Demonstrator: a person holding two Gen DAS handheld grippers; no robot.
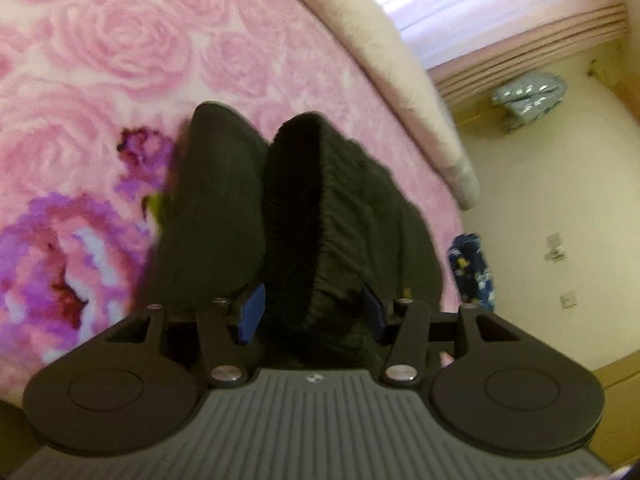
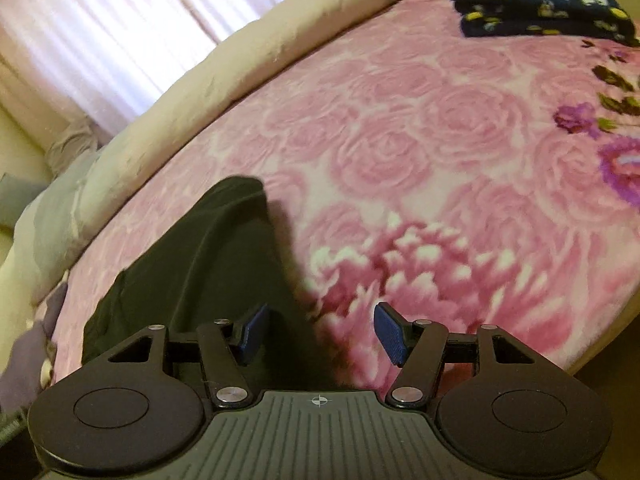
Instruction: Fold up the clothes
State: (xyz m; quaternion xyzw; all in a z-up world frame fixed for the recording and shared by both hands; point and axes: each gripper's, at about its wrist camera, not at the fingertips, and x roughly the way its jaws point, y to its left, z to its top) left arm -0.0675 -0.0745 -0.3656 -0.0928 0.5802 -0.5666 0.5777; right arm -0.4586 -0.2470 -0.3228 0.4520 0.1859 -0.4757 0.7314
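Observation:
A black garment (image 1: 304, 216) with a gathered elastic waistband lies bunched on the pink rose-patterned blanket (image 1: 120, 60). My left gripper (image 1: 314, 312) has its blue pads (image 1: 252, 312) wide apart with the bunched waistband filling the gap between them; the jaws are open. In the right wrist view the same black garment (image 2: 208, 264) lies at the lower left, running under the left finger. My right gripper (image 2: 320, 334) is open, its blue pads (image 2: 390, 334) wide apart over the blanket (image 2: 400, 140), holding nothing.
A folded dark blue patterned garment (image 2: 536, 4) lies at the far right of the bed; it also shows at the bed edge in the left wrist view (image 1: 472, 268). A cream duvet roll (image 2: 200, 92) lines the far edge. Curtains (image 2: 100, 40) hang beyond.

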